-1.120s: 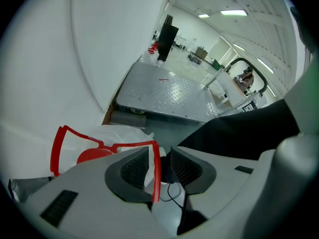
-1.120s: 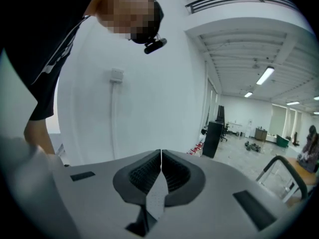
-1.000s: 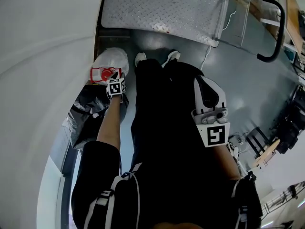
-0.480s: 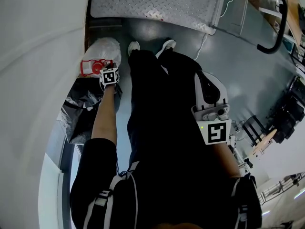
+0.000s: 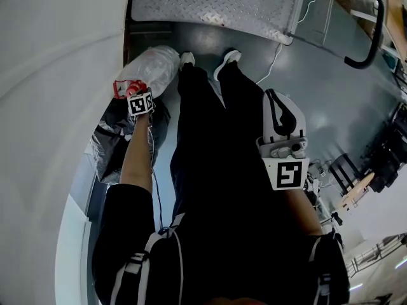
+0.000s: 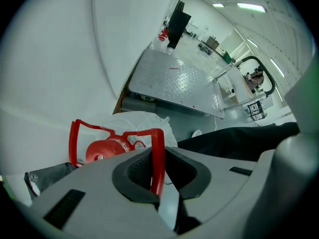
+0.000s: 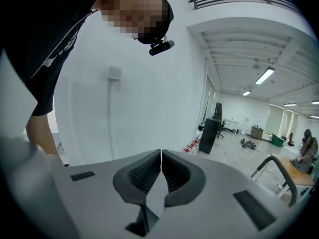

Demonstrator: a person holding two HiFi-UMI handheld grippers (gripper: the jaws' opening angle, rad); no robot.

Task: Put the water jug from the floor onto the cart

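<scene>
Right gripper: held beside the person's right thigh, aimed forward and slightly down. Its jaws are pressed together pad to pad, and nothing sits between them. Its marker cube faces up toward the head camera.

Left gripper: reached down at the end of the person's left arm and aimed steeply at the floor. Its jaws have just been closing, and they clamp one upright bar of the red carry handle — the bar runs straight through the gap between the dark ribbed pads.

Water jug: located low on the person's left, just beside the left shoe and close to the curved white wall. The jug is tilted, with its red cap and handle toward the gripper and its body toward the cart. The body is wrapped in a pale, crinkled plastic cover. Whether the base touches the grey floor cannot be told. The jug is not on the cart.

Black plastic sheeting: crumpled along the foot of the wall, on the near side of the jug.

Cart: standing just beyond the jug and the person's shoes. Its deck is diamond-pattern metal plate. A black looped push handle rises at the right end.

Beyond the cart — left gripper view only — lies an open hall with a dark cabinet and bright ceiling light strips
</scene>
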